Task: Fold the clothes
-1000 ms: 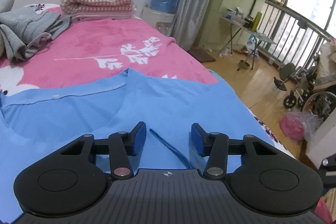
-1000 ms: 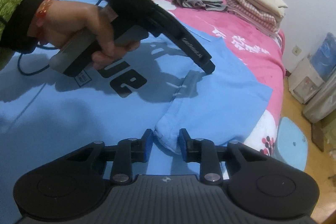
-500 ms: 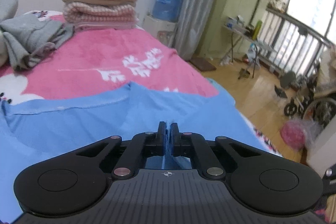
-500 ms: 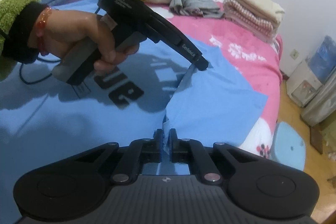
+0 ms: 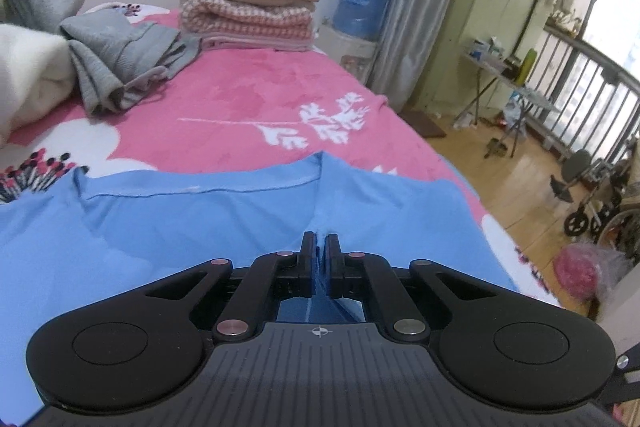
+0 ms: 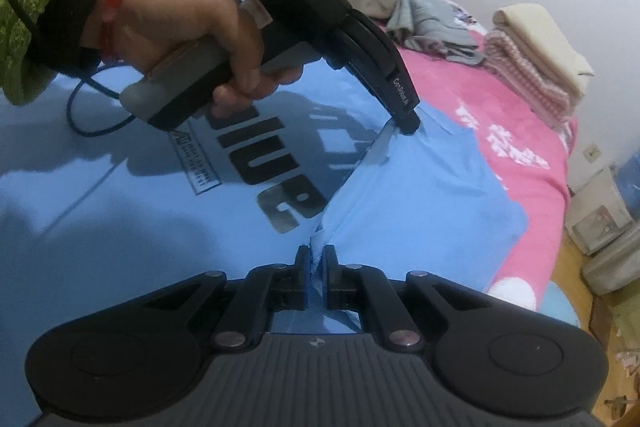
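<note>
Fabric fills the lower half of my left wrist view: the blue T-shirt (image 5: 168, 227) lies spread on the pink bedspread (image 5: 248, 99), and my left gripper (image 5: 319, 247) has its jaws pressed together on a raised pinch of it. From that pinch a ridge runs straight ahead to the shirt's far edge, so the fold line lies along the way this tool points. A stack of folded blankets (image 5: 246, 11) and a grey garment (image 5: 120, 63) sit well beyond, near the wall.

In the right wrist view, my right gripper (image 6: 316, 261) is likewise clamped on a tuck of the shirt. The creased ridge runs from this pinch up and away to the left gripper's tip, held in the left hand (image 6: 192, 39). Both pinches sit on one line, with the side panel to its right. I judge that panel must swing over toward the printed lettering (image 6: 272, 171), to the left.
</note>
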{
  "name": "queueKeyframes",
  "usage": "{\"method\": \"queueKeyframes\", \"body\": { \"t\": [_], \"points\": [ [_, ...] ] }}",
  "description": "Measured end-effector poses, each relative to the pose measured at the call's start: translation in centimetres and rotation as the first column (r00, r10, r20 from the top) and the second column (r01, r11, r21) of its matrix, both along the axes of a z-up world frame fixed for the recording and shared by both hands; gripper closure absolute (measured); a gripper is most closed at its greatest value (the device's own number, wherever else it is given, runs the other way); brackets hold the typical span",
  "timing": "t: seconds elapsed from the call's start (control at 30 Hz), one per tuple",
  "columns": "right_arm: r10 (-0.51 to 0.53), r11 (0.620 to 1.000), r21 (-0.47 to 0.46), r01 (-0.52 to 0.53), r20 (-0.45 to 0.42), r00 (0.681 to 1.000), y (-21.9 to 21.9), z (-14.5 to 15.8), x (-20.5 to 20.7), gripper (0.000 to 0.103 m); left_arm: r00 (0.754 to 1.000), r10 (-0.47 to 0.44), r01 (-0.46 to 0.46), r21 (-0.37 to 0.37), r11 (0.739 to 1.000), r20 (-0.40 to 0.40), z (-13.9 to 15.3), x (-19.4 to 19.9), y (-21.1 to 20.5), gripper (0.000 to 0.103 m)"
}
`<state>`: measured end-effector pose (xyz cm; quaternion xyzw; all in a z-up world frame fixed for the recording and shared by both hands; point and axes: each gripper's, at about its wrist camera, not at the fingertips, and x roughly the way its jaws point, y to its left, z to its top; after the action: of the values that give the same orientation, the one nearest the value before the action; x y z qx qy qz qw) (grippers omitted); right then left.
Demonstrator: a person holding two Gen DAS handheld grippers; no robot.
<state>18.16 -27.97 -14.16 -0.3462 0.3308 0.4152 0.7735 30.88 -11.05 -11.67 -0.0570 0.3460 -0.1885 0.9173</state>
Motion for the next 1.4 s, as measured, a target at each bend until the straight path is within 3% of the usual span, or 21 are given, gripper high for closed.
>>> {"method": "queueKeyframes", "body": {
  "t": [0.37, 0.47, 0.5, 0.57, 0.63, 0.73, 0.83, 0.9, 0.97, 1.1, 1.17, 1.23, 1.33, 1.4],
  "points": [
    [0.058, 0.997, -0.042, -0.058, -0.001, 0.998, 0.3, -0.3, -0.9, 0.099, 0.998, 0.042, -0.040, 0.043, 0.998, -0.045, -0.8, -1.3, 0.7, 0.101],
    [0.034, 0.999, -0.020, -0.035, -0.053, 0.998, 0.1, -0.3, -0.3, 0.096, 0.998, 0.038, -0.035, 0.063, 0.997, -0.057, -1.2, -1.3, 0.6, 0.099],
    [0.021, 1.000, -0.004, -0.021, -0.083, 0.996, -0.1, -0.2, 0.0, 0.093, 0.997, 0.042, -0.038, 0.063, 0.997, -0.064, -1.3, -1.2, 0.7, 0.098],
    [-0.011, 0.999, 0.049, 0.019, -0.154, 0.988, -0.9, 0.4, 0.3, 0.074, 0.996, 0.061, -0.058, 0.053, 0.997, -0.059, -1.1, -1.3, 1.1, 0.084],
    [-0.017, 0.990, 0.129, 0.051, -0.255, 0.967, -2.3, 1.4, 0.3, 0.074, 0.995, 0.092, -0.091, 0.055, 0.994, -0.029, -0.7, -1.7, 1.7, 0.076],
    [-0.019, 0.964, 0.227, 0.136, -0.454, 0.891, -5.3, 2.6, 0.5, 0.074, 0.991, 0.131, -0.133, 0.072, 0.988, 0.032, 0.3, -2.6, 2.4, 0.073],
    [-0.096, 0.923, 0.256, 0.288, -0.573, 0.814, -8.5, 3.3, 1.9, 0.074, 0.997, 0.051, -0.054, 0.062, 0.997, 0.054, 1.4, -3.9, 2.0, 0.073],
    [-0.204, 0.886, 0.236, 0.400, -0.576, 0.792, -10.5, 3.4, 2.9, 0.074, 0.996, -0.076, 0.073, 0.059, 0.996, 0.054, 1.9, -5.2, 0.8, 0.073],
    [-0.309, 0.862, 0.202, 0.466, -0.519, 0.797, -11.4, 3.2, 3.8, 0.076, 0.977, -0.207, 0.203, 0.087, 0.975, 0.045, 1.8, -6.6, -1.1, 0.073],
    [-0.369, 0.892, 0.148, 0.426, -0.305, 0.878, -9.6, 2.8, 3.3, 0.079, 0.914, -0.406, 0.395, 0.188, 0.899, 0.017, 0.4, -9.9, -4.4, 0.073],
    [-0.357, 0.908, 0.140, 0.395, -0.236, 0.904, -8.6, 2.5, 2.7, 0.082, 0.900, -0.436, 0.427, 0.242, 0.871, -0.019, -0.6, -11.0, -5.2, 0.073],
    [-0.364, 0.913, 0.113, 0.392, -0.211, 0.907, -8.2, 1.6, 2.4, 0.085, 0.894, -0.446, 0.440, 0.277, 0.854, -0.046, -1.3, -11.8, -5.5, 0.073],
    [-0.418, 0.894, 0.074, 0.442, -0.216, 0.882, -8.9, 0.2, 2.6, 0.090, 0.897, -0.439, 0.435, 0.264, 0.861, -0.050, -1.2, -12.2, -4.8, 0.073],
    [-0.465, 0.863, 0.084, 0.498, -0.253, 0.848, -10.2, 0.0, 3.1, 0.091, 0.897, -0.439, 0.438, 0.262, 0.860, -0.061, -1.1, -12.1, -4.1, 0.073]
  ]
}}
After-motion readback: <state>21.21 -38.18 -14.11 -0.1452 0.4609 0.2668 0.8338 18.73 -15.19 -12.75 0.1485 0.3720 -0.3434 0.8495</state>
